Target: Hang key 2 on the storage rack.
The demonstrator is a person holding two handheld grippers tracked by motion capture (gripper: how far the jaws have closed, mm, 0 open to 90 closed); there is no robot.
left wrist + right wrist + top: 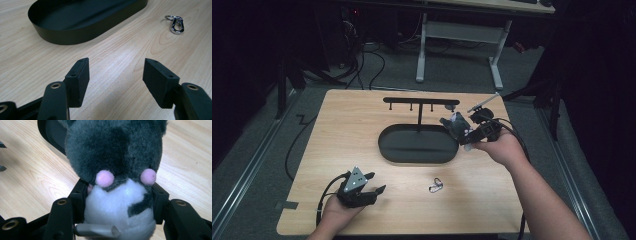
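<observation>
Grey plush toy (117,170), its top cut off, sits clamped in the right hand-held gripper (117,202). One black tray (82,27) and one key clip (176,24) lie on the tabletop (112,62). Left hand-held gripper (116,75) gapes empty.

Plush toy (117,152) in my right tongs (117,202) was soft, fuzzy grey-and-white pile with pink pompom dots. Tabletop (120,65) looked pale wood, smooth, satin sheen, visible grain. Oval tray (82,27) seemed dark metal, matt. Key clip (177,24) was polished, glossy metal. Pads of my left tongs (116,82) were matt black, rubbery-looking.
</observation>
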